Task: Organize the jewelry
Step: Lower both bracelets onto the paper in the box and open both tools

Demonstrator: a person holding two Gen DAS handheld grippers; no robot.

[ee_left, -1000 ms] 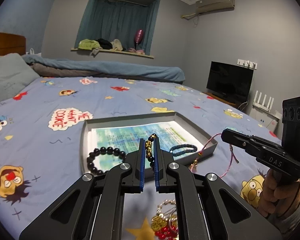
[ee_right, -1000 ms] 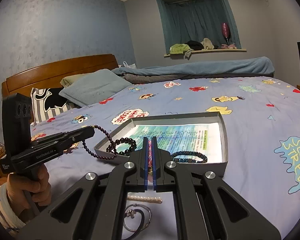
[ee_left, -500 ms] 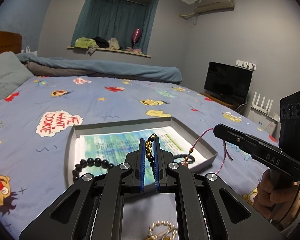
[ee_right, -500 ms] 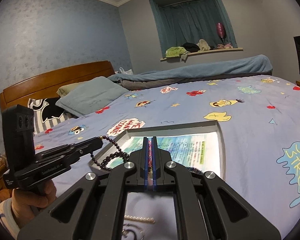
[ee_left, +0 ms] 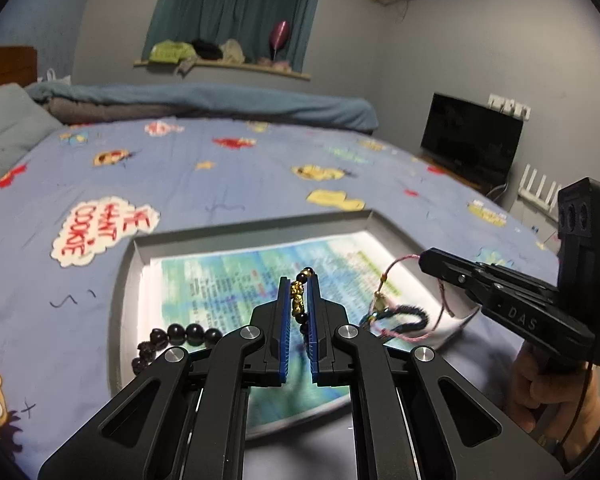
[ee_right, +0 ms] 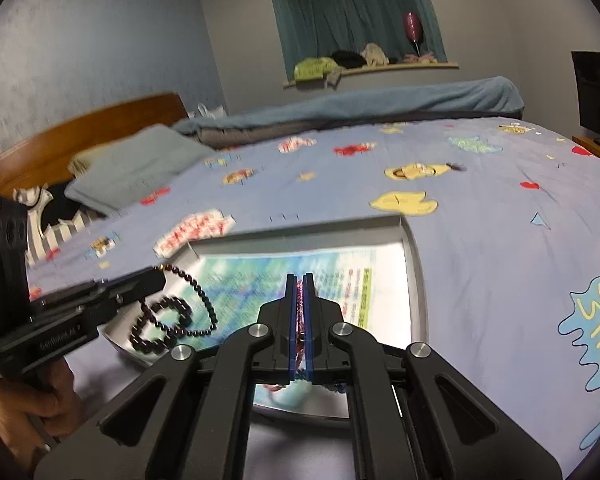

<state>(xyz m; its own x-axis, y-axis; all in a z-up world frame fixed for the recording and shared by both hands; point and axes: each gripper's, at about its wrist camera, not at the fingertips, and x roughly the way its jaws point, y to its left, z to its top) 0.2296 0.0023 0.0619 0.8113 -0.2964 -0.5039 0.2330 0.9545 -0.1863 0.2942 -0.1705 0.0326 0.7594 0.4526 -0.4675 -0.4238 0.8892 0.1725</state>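
Note:
A grey tray [ee_left: 256, 222] lined with printed paper lies on the bed; it also shows in the right wrist view [ee_right: 414, 248]. My left gripper [ee_left: 299, 286] is shut on a dark bead bracelet with gold charms [ee_left: 298, 296], held over the tray; its beads hang down in the right wrist view [ee_right: 204, 300]. My right gripper [ee_right: 299, 280] is shut on a pink cord bracelet [ee_left: 396, 268], its loop hanging over the tray's right part. A black bead bracelet [ee_left: 180, 334] lies at the tray's left. A dark blue bracelet [ee_left: 404, 314] lies at its right.
The bed has a blue cartoon sheet [ee_right: 500, 208], a grey pillow [ee_right: 140, 164] and a folded blue quilt [ee_left: 204, 100] at the back. A wooden headboard [ee_right: 80, 132] stands to the left. A TV [ee_left: 472, 140] stands past the bed's right side.
Both grippers have moved forward over the tray with their bracelets. The loose jewelry on the sheet near me has dropped out of view.

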